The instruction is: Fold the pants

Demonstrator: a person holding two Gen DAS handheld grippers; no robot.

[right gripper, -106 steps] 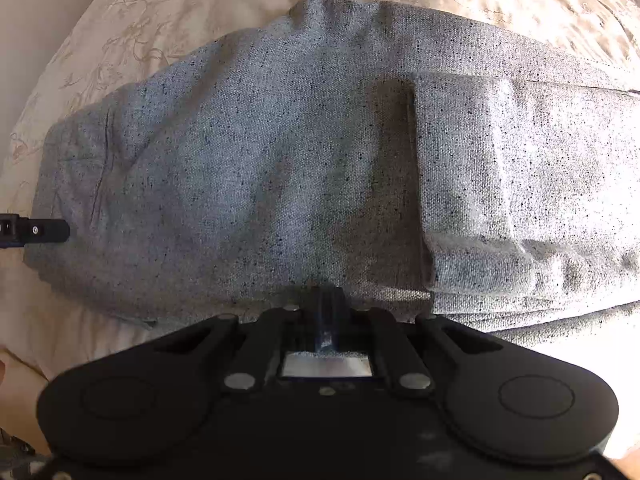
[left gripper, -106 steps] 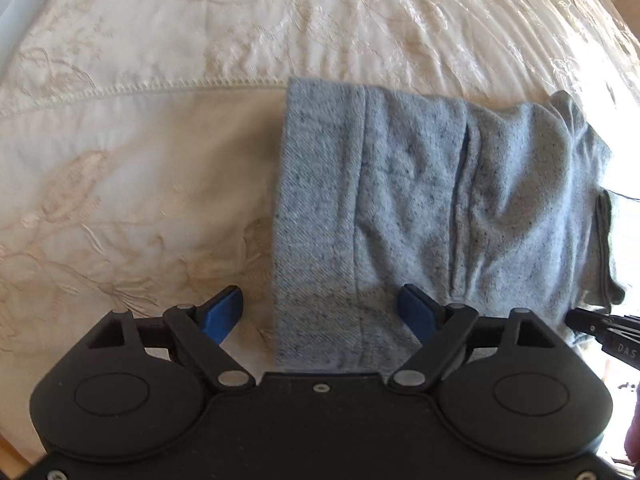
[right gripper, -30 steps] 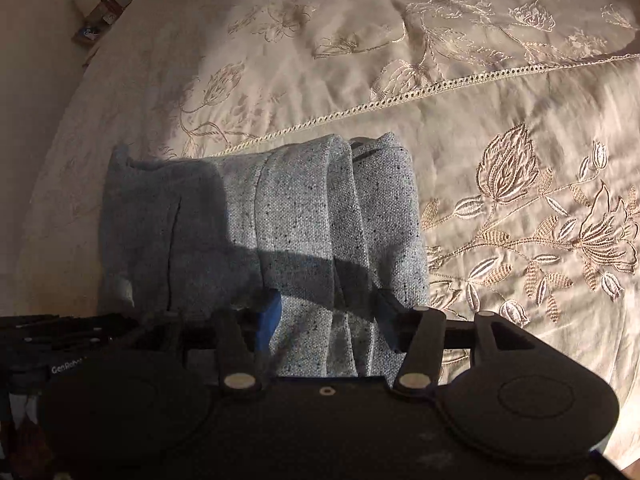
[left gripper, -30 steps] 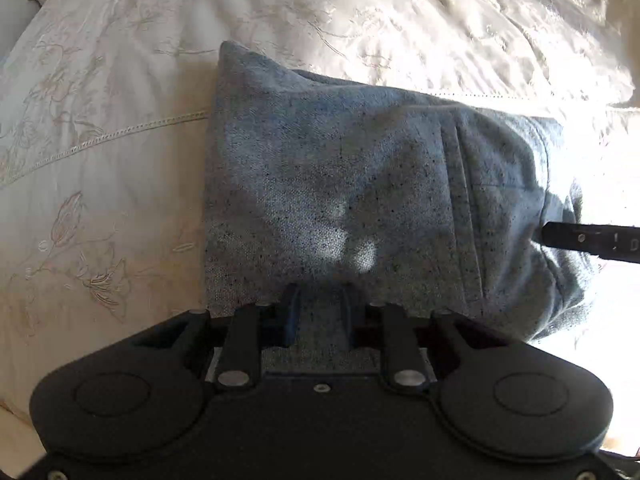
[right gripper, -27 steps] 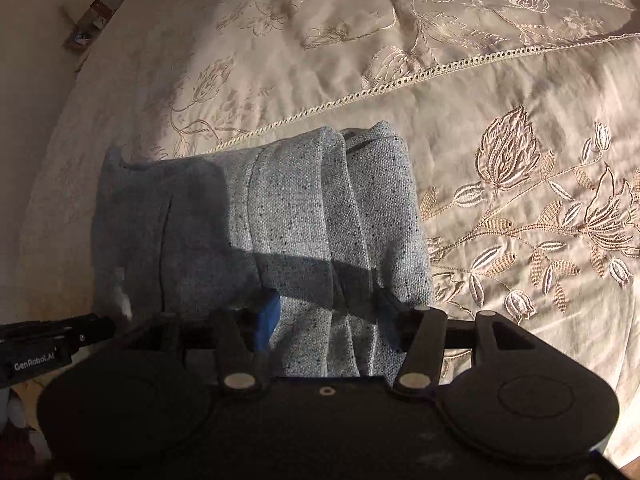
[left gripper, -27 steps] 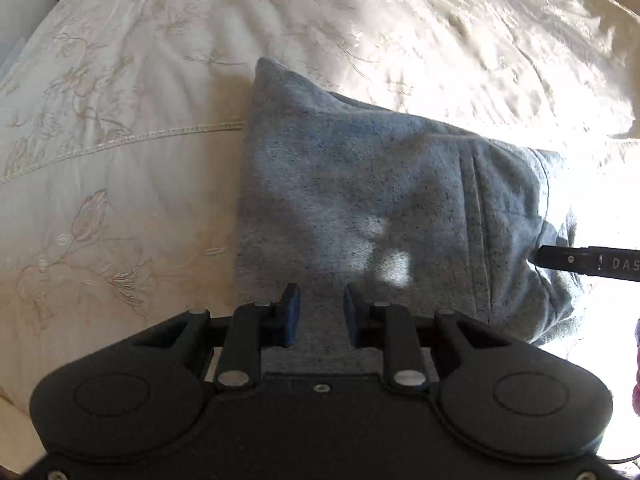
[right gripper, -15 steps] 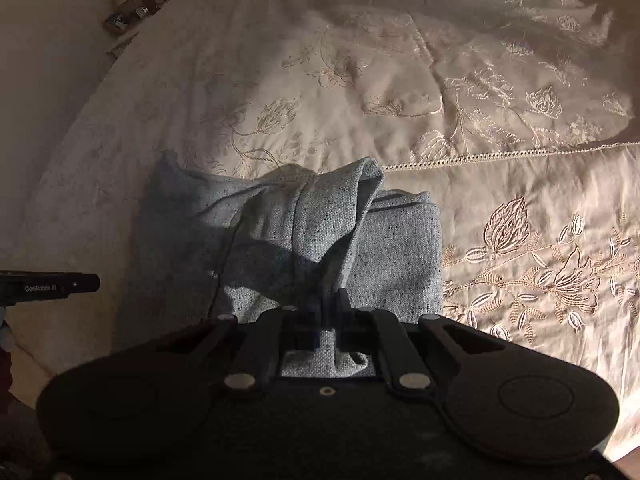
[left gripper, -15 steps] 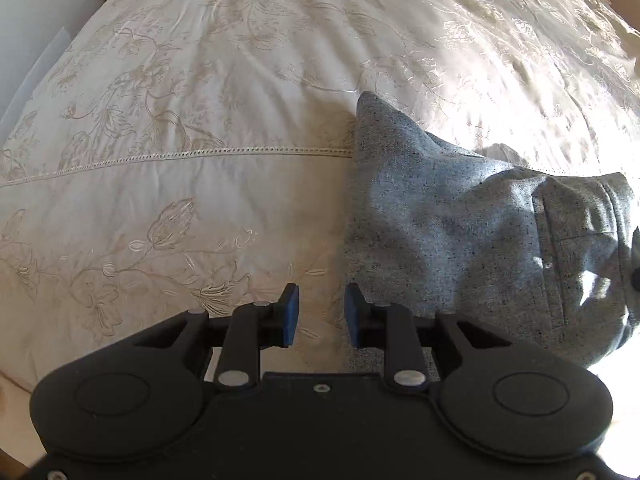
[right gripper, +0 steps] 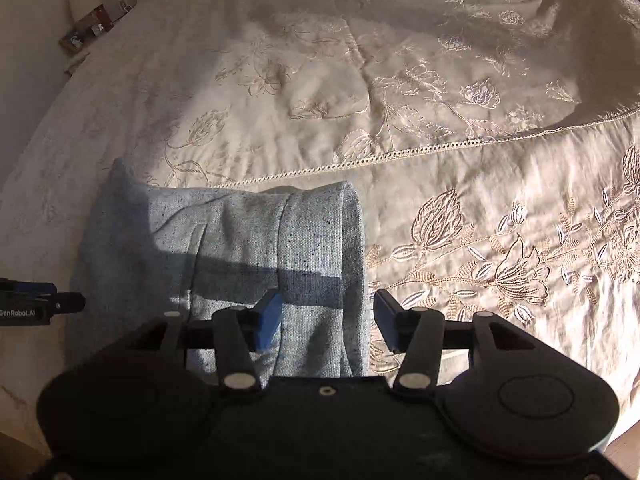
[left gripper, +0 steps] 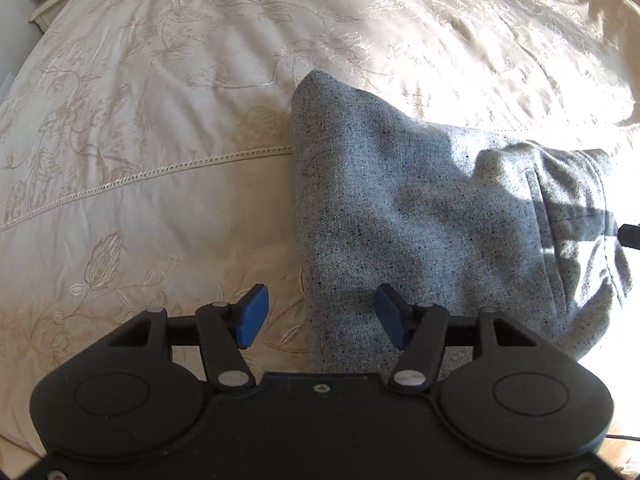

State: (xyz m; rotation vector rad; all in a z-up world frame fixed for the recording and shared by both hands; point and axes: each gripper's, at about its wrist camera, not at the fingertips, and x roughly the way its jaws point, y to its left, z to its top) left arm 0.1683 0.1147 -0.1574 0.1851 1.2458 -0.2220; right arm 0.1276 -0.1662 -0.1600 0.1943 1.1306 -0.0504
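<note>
Two grippers, one garment, and neither has hold of it.

Left wrist view: the left gripper [left gripper: 318, 318] has its blue-padded jaws spread wide with nothing clamped. One pad sits over the cream embroidered bedspread [left gripper: 132, 152]; the other sits over the near left edge of the grey speckled woven pants [left gripper: 404, 216], so that edge falls inside the gap. The pants lie on the bedspread as a compact folded bundle, thick and a little puffed, with a pocket seam showing toward the right end. A black tip of the other tool [left gripper: 630, 236] shows at the frame's far right, just beside that end. Straddling the edge like this looks like readiness to pinch or press the fold, though that is only a judgement.

Right wrist view: the right gripper [right gripper: 326, 320] is likewise wide open and empty-handed. Its jaws bracket the rolled, rounded right end of the same bundle [right gripper: 248, 248], where layers stack and curl over. The left tool's black body [right gripper: 36, 306] shows at the far left edge, beside the bundle's other end. With a tool at each end and the cloth lying free, the folding seems nearly done; the bulging right end probably wants flattening, and woven cloth this thick may spring open if left loose.
</note>
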